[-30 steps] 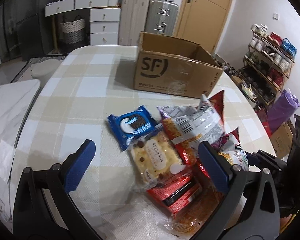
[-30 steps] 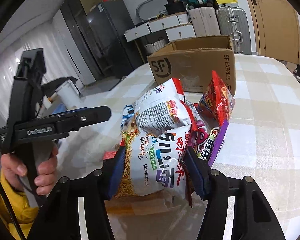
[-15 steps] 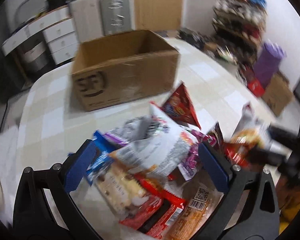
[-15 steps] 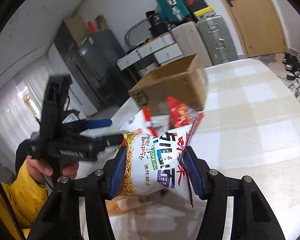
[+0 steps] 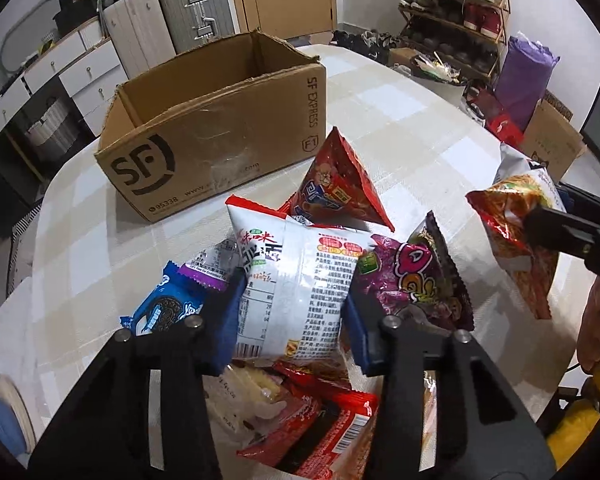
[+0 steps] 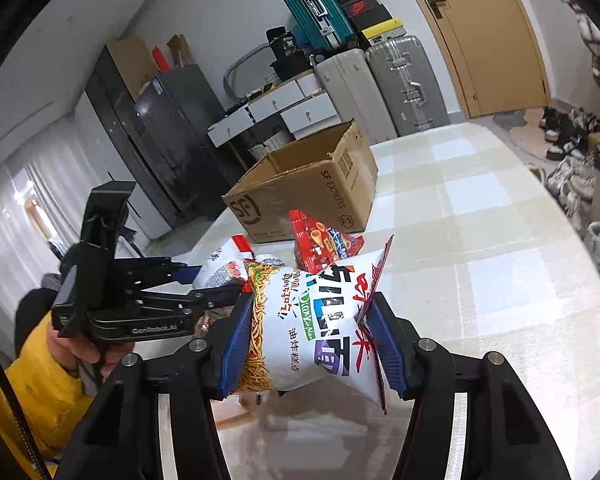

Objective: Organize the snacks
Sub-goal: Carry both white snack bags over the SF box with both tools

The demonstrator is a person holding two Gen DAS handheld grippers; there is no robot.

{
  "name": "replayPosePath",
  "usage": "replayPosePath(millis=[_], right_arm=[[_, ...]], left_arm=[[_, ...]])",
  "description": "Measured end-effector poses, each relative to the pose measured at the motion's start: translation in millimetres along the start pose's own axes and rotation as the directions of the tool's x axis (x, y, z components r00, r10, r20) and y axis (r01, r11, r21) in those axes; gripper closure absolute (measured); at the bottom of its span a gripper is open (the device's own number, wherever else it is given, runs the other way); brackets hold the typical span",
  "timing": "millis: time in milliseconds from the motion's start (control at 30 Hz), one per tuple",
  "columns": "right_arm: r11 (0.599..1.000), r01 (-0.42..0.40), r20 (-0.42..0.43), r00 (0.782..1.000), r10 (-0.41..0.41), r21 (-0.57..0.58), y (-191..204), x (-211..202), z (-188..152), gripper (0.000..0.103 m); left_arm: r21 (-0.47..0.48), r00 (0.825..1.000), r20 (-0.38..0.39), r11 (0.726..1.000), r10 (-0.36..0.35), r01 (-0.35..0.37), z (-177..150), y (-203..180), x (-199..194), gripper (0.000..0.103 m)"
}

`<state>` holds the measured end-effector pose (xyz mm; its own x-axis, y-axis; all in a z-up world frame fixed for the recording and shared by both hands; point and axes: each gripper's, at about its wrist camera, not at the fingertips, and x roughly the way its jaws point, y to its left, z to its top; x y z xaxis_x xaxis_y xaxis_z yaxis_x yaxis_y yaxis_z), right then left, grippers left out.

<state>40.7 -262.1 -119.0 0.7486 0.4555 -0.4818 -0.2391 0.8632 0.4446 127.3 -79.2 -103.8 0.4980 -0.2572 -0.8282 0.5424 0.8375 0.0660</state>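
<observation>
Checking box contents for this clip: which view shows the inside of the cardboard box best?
Left wrist: it looks down into the cardboard box, showing inner walls, though not the floor. The right wrist sees the box lower and farther, mostly outer faces.

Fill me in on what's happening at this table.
A person is sorting snack packets with handheld tongs in each hand. The left tongs have just been closing and now pinch a white noodle packet on top of the snack pile. The right tongs hold another white noodle bag lifted above the table. The open cardboard box stands behind the pile; what it holds cannot be seen.
</observation>
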Motion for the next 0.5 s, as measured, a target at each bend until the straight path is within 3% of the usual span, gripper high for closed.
replayPosePath(millis=[233, 500], right_arm=[[0.996, 0.049, 0.030, 0.998, -0.047, -0.081, 28, -10, 14, 0.046], [0.985, 0.039, 0.058, 0.998, -0.030, -0.166, 68, -20, 39, 0.046]], left_arm=[[-0.038, 0.998, 0.060, 0.999, -0.026, 0.028, -4, 8, -35, 0.063], [-0.066, 0.989, 0.147, 0.997, -0.028, 0.038, -4, 14, -91, 0.063]])
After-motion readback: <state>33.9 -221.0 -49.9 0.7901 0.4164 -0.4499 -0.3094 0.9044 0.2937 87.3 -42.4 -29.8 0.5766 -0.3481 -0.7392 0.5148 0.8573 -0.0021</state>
